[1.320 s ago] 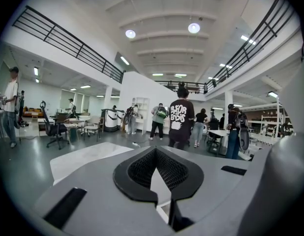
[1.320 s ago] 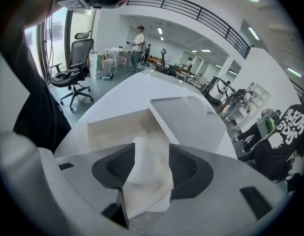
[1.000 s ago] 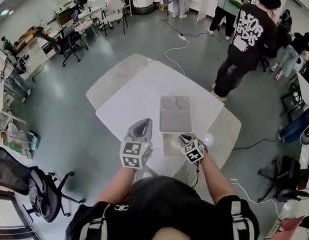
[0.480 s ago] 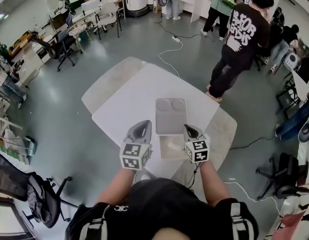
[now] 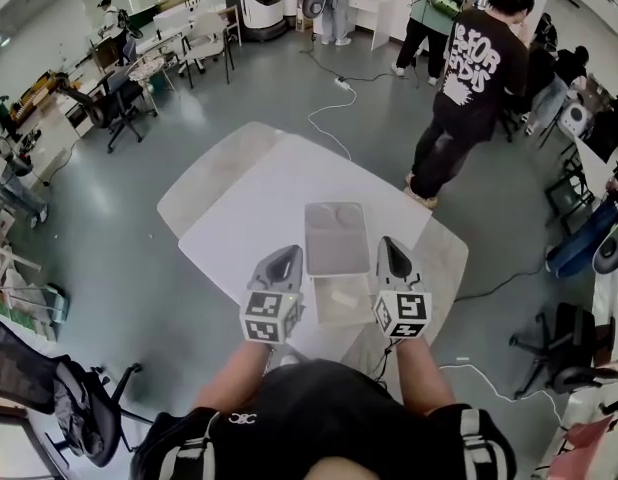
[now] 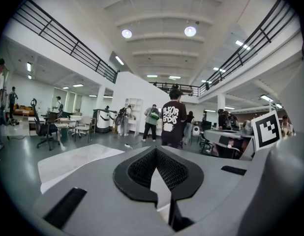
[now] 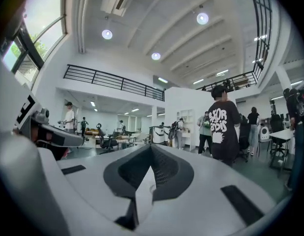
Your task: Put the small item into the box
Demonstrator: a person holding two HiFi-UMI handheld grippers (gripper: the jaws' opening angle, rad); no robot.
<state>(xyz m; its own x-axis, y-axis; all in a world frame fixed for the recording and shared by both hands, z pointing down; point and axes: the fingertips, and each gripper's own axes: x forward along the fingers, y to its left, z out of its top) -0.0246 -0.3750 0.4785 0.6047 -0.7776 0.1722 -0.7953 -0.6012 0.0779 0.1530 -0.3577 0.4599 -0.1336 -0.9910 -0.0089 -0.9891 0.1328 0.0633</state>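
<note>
Jaws: left gripper (image 5: 280,259), right gripper (image 5: 391,255) both pressed together, empty.
Box (image 5: 341,303): looks open, at table's (image 5: 251,213) near edge.
Progress: I see no small item; placement unconfirmed.

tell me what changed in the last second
The right hand-held gripper swung from angling in at the box to pointing straight ahead beside it, and its jaws closed with nothing between them. The left hand-held gripper, box and table stayed put.

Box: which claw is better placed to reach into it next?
Right, probably. The right claw sits close beside the box at its right edge; the left claw stands slightly farther off. Both are shut, nothing visible between them.
</note>
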